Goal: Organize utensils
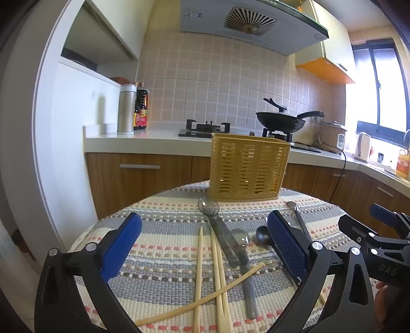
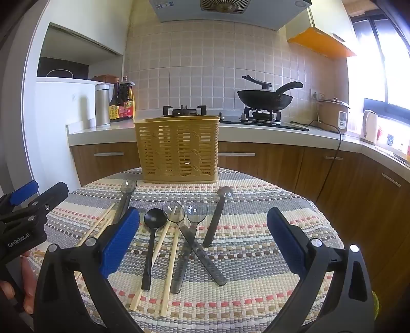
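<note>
Jaws wide apart on both left gripper (image 1: 205, 246) & right gripper (image 2: 203, 238), nothing held, above spoons (image 2: 153, 220) & chopsticks (image 1: 198, 269).

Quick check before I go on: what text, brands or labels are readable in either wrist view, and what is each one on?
"GenRobot.AI": white print on the left gripper body, seen in the right wrist view.
"DAS": partial print, cut off, on the right gripper body, seen in the left wrist view.
Sauce bottles: red and yellow labels, too small to read.
Range hood: sticker and front print, too blurred to read.
Rice cooker: panel unreadable.
</note>
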